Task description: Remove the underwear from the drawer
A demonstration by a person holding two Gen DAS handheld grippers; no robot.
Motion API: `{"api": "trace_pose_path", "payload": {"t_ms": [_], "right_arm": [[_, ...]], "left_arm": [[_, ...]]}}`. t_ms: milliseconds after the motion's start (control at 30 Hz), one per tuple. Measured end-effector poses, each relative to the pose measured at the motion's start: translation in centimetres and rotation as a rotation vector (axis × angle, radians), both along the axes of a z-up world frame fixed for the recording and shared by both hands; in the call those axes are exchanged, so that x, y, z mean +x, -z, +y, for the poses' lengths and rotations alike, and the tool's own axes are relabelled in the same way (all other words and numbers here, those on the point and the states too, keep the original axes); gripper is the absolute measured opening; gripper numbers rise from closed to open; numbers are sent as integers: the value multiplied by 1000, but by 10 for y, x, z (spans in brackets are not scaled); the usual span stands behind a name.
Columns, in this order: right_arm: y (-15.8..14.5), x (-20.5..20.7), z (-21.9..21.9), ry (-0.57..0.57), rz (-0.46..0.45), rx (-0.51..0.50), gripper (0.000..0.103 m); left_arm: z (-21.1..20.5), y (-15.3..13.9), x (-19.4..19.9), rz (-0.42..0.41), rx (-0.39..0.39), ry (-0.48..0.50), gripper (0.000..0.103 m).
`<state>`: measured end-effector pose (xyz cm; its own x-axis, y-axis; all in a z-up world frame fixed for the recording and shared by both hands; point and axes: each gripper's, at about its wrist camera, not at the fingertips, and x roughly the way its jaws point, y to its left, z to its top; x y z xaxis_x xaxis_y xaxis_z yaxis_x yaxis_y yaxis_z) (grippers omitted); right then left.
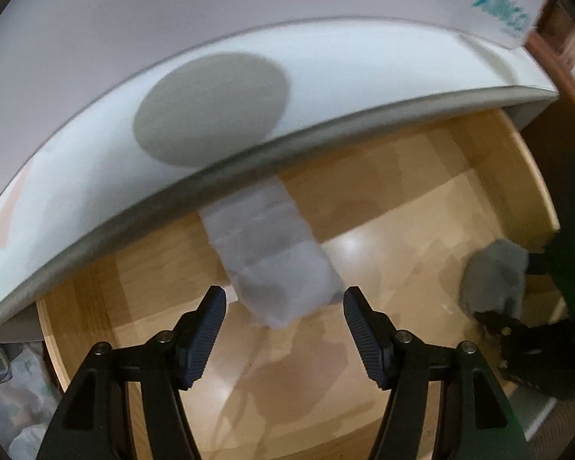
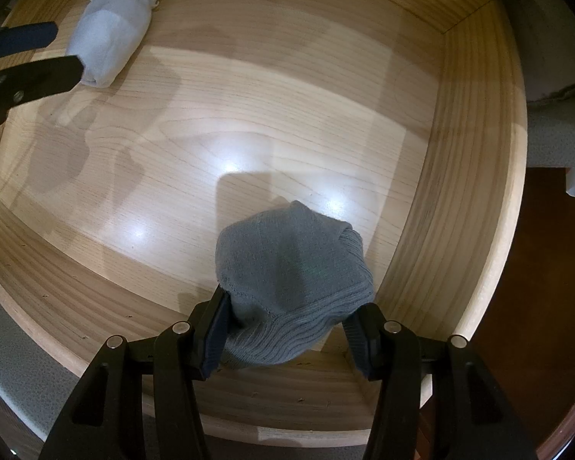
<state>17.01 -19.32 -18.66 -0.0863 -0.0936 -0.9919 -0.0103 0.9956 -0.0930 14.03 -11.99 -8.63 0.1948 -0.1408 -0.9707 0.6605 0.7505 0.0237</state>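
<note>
So, left wrist view: my left hand-held gripper (image 1: 283,322) is wide open with nothing between its fingers, and the white rolled underwear (image 1: 276,257) lies just ahead of it on the wooden drawer (image 1: 402,237) floor, half under the white cabinet top (image 1: 326,76). Far right, the grey bundle (image 1: 494,276) sits in the right hand-held gripper (image 1: 510,329). Right wrist view: my right hand-held gripper (image 2: 283,329) is clamped on the grey knit underwear (image 2: 295,276), near the drawer's (image 2: 433,230) right front corner; white roll (image 2: 115,27) far left, beside the left hand-held gripper (image 2: 53,50).

A grey knit bundle (image 2: 293,268) and a white folded roll (image 2: 111,27) lie well apart in the light wooden drawer (image 2: 414,176).
</note>
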Motion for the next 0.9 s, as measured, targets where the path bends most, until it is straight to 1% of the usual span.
{"api": "trace_pose_path", "payload": {"t_ms": [133,233,300,333,367,400,467,533,567,700,733,900], "right_arm": [[-1,-3,0,1,0,0,49],[-2,-5,-1,0,0,1,49],[-2,-6,-1,0,-1,1,49],[-2,-7,-1,0,-1,1,49],[-10,-26,-5,0,-2,1,49],[-10,-27,-5,0,-2,1,49],[-11,-28,-5,0,-2,1,49],[-11,-28,-5,0,-2,1,49],[-11,-29,-5,-1,-3,1,49],[-12,-30,-5,-1,-2,1,49],[-12,-31,-5,-1,-3,1,49],[-13,-32,-5,-3,-3,1,50]], "left_arm": [[0,6,8,-8,17,-41,65],[-1,8,12,-24,30,-53,65],[-1,10,16,-20,31,-65,65],[0,11,17,-14,34,-72,63],[1,12,19,-5,33,-77,59],[1,14,20,7,33,-82,51],[3,19,24,19,59,-102,48],[4,21,24,28,66,-107,47],[4,21,24,31,70,-105,46],[5,29,20,54,127,-77,41],[6,30,18,45,143,-70,39],[14,29,18,59,165,-81,34]]}}
